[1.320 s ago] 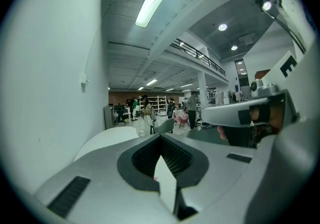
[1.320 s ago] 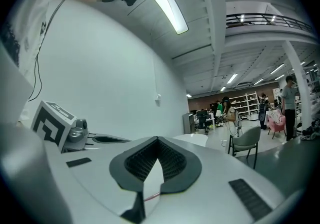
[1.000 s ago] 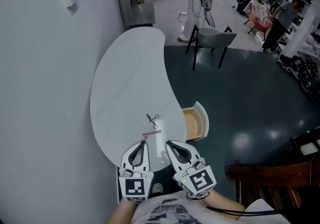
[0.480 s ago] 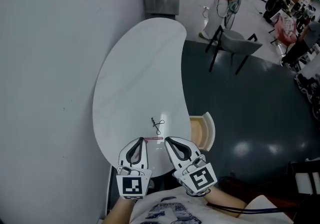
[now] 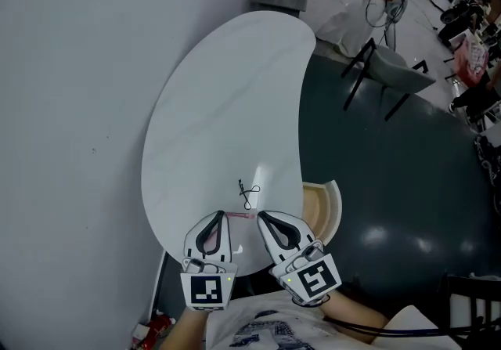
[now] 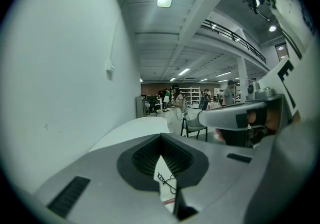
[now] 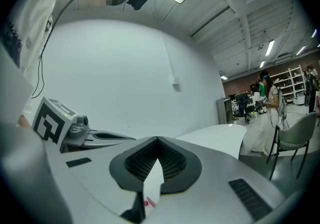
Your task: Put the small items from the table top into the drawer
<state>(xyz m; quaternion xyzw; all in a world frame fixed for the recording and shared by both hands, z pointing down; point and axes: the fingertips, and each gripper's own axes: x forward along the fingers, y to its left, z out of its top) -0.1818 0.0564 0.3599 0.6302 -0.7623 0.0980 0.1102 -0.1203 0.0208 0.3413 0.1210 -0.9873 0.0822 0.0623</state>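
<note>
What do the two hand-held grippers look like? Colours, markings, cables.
Both the left hand-held gripper and right hand-held gripper have pale grey jaws with black ribbed pads and a cube of black-and-white square markers. A dark cable trails from the right one.

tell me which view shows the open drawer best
The head view: the drawer is seen from above, pulled open at the table's right edge. Neither gripper view shows it; both look across the table top.
</note>
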